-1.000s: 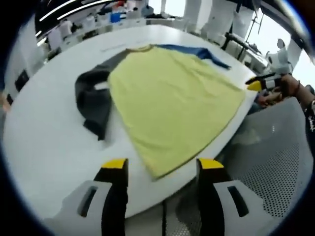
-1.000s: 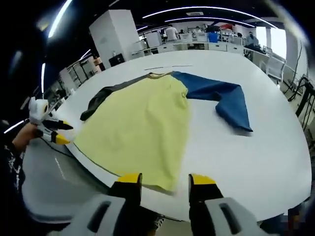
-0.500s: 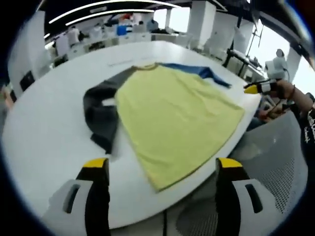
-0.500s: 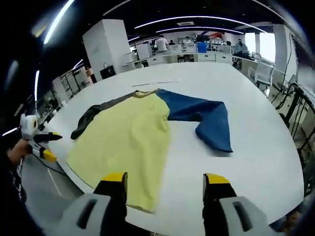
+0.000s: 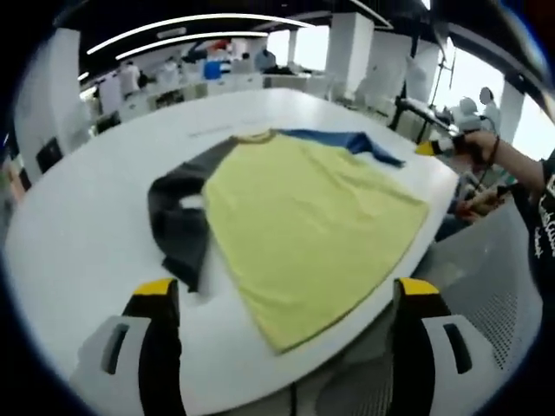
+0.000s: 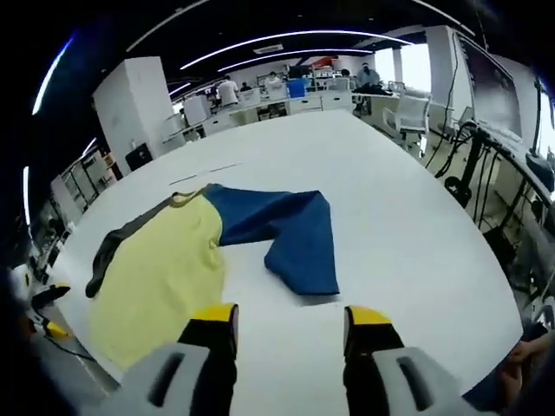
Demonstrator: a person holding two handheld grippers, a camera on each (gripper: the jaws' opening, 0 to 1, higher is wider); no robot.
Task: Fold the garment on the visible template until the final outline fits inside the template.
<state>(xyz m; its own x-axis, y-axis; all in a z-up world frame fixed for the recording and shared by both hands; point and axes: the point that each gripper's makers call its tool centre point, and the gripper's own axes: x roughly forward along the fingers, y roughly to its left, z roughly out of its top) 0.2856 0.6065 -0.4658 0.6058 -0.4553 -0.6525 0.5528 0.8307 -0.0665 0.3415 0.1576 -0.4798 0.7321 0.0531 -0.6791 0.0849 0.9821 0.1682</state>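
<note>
The garment is a long-sleeved shirt with a pale yellow body, one dark grey sleeve and one blue sleeve. It lies spread flat on a large white tabletop, neckline away from the person and hem toward the near edge. In the left gripper view the hem's near corner sits right at the tabletop's rim. The grey sleeve is bent back on itself beside the body, its cuff pointing toward the near edge. In the right gripper view the blue sleeve runs out from the shoulder and bends down toward the camera, its cuff end lying flat on bare tabletop well short of the edge. A thin dark line marks the tabletop just past the neckline.

The left hand-held gripper hangs off the near edge, its yellow-tipped jaws spread wide and holding nothing, the hem's corner seen between them. The right hand-held gripper is above the tabletop, jaws parted and empty, with the blue sleeve's cuff just beyond its tips. In the left gripper view the right gripper shows small at the far right, held in the person's hand off the tabletop's side, apart from the shirt.

A grey mesh chair stands below the tabletop's edge. Behind is an open workroom with white pillars, desks and ceiling strip lights.
</note>
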